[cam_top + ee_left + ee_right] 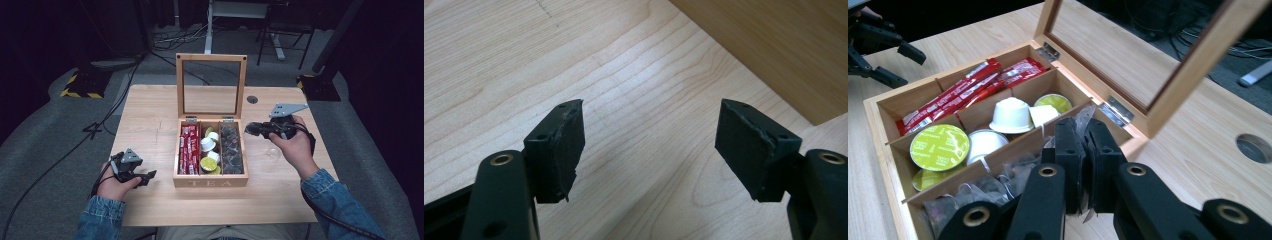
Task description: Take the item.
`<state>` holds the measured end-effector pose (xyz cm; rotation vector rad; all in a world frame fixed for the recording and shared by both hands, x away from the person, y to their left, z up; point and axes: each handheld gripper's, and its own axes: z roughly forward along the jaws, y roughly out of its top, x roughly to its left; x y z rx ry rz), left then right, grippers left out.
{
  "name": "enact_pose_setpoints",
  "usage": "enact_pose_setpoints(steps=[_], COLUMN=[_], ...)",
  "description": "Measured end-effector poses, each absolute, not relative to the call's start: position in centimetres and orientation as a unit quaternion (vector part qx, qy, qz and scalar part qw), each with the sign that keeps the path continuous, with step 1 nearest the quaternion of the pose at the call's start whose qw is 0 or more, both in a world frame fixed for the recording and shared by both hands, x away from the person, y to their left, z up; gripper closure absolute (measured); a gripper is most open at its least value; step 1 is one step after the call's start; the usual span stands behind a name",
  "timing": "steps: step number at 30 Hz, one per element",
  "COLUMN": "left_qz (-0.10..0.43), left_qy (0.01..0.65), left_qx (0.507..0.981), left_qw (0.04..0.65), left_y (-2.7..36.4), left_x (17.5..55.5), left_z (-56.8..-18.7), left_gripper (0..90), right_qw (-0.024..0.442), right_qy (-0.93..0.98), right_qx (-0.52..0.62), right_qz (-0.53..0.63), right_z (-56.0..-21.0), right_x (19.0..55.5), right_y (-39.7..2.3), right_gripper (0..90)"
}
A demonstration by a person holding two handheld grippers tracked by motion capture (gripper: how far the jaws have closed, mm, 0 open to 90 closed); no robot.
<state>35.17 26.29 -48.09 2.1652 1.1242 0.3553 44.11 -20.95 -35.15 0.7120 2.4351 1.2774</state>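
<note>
We are looking at a wooden tea box (210, 181) sitting near the middle of the pale wooden surface (150, 125), its front wall marked TEA and its glass-paned lid (210, 85) standing upright, open on two hinges at the back. Inside, three long compartments are running front to back: on the left in the high view red sachets (189, 149) are lying lengthwise, in the middle white and green-topped capsules (210, 150) are piling loosely, and on the right dark wrapped tea bags (231, 149) are filling the slot. In the right gripper view one green-topped capsule (939, 147) is lying lid up beside a white capsule (1010, 115) standing on its wide end. We are holding the right hand-held gripper (251, 129) just beside the box's right wall, near the back of the tea-bag compartment; its jaws are pressing together, and in the right gripper view something thin and pale seems to be showing between the pads (1068, 150), though we cannot tell what it is. We are keeping the left hand-held gripper (148, 177) low over the surface, just left of the box's front corner and apart from it, with its jaws spread wide and nothing between them; in the left gripper view (651, 150) the box's wall is crossing the upper right. A round hole (252, 99) is lying in the surface behind the box on the right.
</note>
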Motion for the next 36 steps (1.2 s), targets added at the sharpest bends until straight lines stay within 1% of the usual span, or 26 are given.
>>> enact_pose_setpoints(steps=[15,36], left_qz=[0.141,0.147], left_qy=[0.436,0.437], left_qx=[0.832,0.836], left_qw=[0.312,0.297], left_y=[26.6,26.7], left_x=[35.3,35.6], left_z=[-48.9,-49.4], left_gripper=[26.9,24.9], right_qw=[0.175,0.182], right_qy=[0.834,0.833], right_qx=[0.292,0.337], right_qz=[0.433,0.4], right_z=[-34.5,-36.5], right_x=[44.0,44.3], right_y=[-25.6,-29.1], right_gripper=[86.0,85.9])
